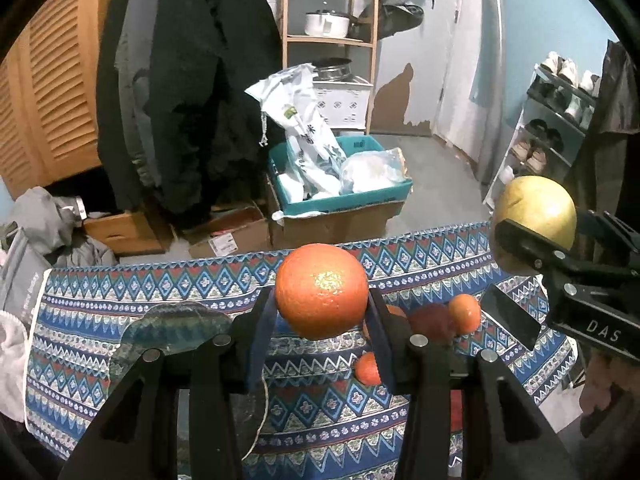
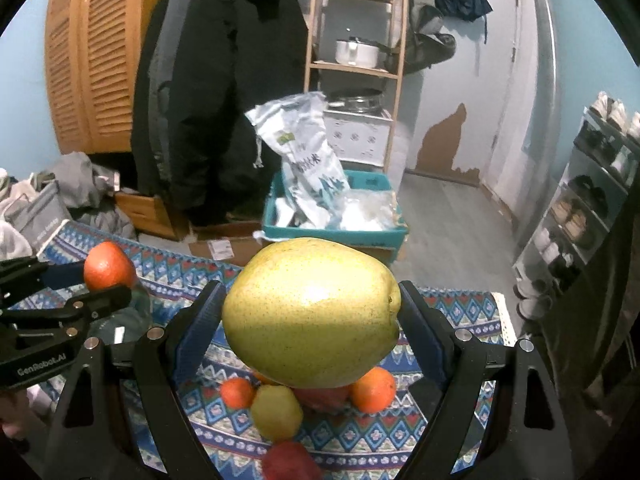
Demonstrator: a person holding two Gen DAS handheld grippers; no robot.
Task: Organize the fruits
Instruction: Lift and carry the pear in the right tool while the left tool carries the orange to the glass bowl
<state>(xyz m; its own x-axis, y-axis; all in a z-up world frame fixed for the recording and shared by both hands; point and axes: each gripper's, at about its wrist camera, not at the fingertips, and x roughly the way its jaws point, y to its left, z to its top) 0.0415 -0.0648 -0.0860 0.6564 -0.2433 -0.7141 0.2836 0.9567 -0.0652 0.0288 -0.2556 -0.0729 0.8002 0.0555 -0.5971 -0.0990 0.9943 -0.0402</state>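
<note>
My left gripper [image 1: 322, 300] is shut on a large orange [image 1: 321, 290], held above the patterned tablecloth [image 1: 120, 292]. My right gripper [image 2: 312, 316] is shut on a big yellow-green pear [image 2: 311, 312], also lifted off the table. From the left wrist, the pear [image 1: 536, 210] and right gripper show at the right edge; from the right wrist, the orange [image 2: 109, 266] and left gripper show at the left. Below the pear lie a small orange [image 2: 237, 393], a yellow fruit [image 2: 277, 412], a red fruit [image 2: 290, 462] and another orange [image 2: 374, 390].
A glass plate [image 1: 176, 326] lies on the cloth at the left, behind the left fingers. A black phone [image 1: 510, 317] rests on the cloth at right. Beyond the table are a teal box [image 1: 340, 184] of bags, cardboard boxes, hanging coats and a shoe rack [image 1: 556, 120].
</note>
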